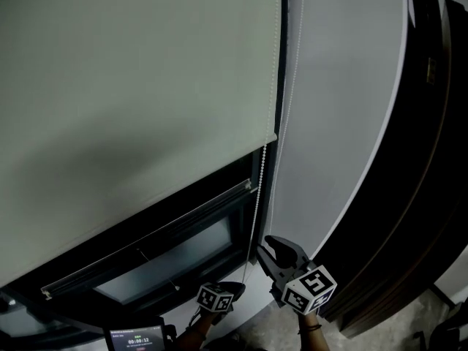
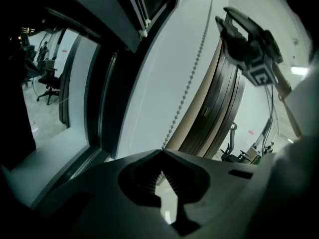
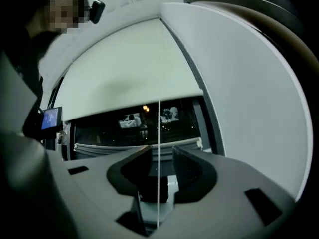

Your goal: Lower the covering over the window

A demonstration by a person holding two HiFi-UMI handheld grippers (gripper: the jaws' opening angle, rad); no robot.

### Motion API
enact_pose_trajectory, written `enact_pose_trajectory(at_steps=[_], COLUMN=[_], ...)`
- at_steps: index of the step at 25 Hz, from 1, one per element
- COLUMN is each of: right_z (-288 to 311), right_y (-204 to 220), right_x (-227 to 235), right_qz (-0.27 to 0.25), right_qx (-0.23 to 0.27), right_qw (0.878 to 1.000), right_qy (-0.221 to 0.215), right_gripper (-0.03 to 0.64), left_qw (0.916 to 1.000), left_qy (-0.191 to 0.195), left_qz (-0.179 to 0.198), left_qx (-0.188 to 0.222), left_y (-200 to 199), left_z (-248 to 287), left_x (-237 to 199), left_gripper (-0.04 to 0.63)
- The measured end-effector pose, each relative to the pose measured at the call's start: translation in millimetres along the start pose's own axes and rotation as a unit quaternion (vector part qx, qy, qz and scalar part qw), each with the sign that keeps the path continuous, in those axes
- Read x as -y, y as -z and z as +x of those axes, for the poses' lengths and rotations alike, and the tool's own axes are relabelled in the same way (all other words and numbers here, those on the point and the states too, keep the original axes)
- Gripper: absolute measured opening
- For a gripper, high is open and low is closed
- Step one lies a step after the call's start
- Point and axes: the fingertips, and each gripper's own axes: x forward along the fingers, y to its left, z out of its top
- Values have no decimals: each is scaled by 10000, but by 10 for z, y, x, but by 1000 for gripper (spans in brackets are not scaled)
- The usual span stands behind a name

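At the window's right edge (image 1: 272,196), a white bead chain (image 1: 257,196) is hanging straight down past the dark frame, and both grippers are on it. The pale grey-green fabric roller blind (image 1: 146,86) is covering the upper and larger part of the window. Its bottom edge is sitting partway down the window, leaving a band of dark glass and frame showing underneath.

The left gripper (image 1: 235,289) is working low, below the window's lower right corner. Its own view shows the black jaws brought together at the tips. The chain is running down into them, so they are clamping on the beads. The fingers (image 2: 172,183) are showing their ribbed pads just behind the pinch.

The right gripper (image 1: 269,246) is sitting higher, close to the window's lower right corner and pointing at the window. Its jaws are standing well apart. The chain is passing between them without either pad pressing on it, so this one is gripping nothing.

To the right of the window, a plain white wall panel (image 1: 344,123) is filling the middle of the head view, and beyond that a dark curved panel (image 1: 431,159) is sweeping down. Below the window's lower left part, a small lit screen (image 1: 135,338) is glowing at the bottom of the view.
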Motion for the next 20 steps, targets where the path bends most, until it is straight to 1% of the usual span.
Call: enact_pose_trajectory(at_steps=[1, 3, 5, 7, 10, 11, 12, 16, 19, 20], right_z=[49, 145, 231, 308, 375, 378, 373, 334, 308, 286], right_y=[-134, -359, -545, -664, -701, -695, -689, -690, -695, -699], right_x=[-54, -160, -218, -196, -99, -76, -58, -13, 56, 80], right_qz=[-119, -290, -449, -571, -536, -496, -450, -184, -280, -329], right_qx=[104, 292, 491, 638, 640, 634, 645, 741, 782, 807], right_qw=[9998, 9988, 9971, 9959, 9965, 9968, 9969, 9971, 9964, 9960], right_qy=[-90, -281, -377, -283, -37, 6, 33, 22, 159, 222], right_gripper=[110, 110, 110, 110, 107, 79, 22, 14, 13, 12], left_qw=[10000, 9995, 9996, 9998, 9996, 9996, 9995, 9995, 9993, 9992], left_qy=[-5, 26, 71, 65, 66, 68, 67, 46, 276, 322], left_qz=[-85, -293, -283, -171, -257, -284, -296, -310, -271, -229], left_qx=[-30, 70, 55, -14, 41, 63, 78, 50, 8, 57], left_y=[80, 130, 124, 105, 112, 117, 119, 95, 120, 89], left_z=[1, 1, 38, 61, 60, 56, 52, 3, -14, -43], left_x=[-13, -15, 4, 15, 18, 18, 16, -10, 51, 80], left_gripper=[5, 5, 5, 5, 5, 5, 5, 5, 6, 6])
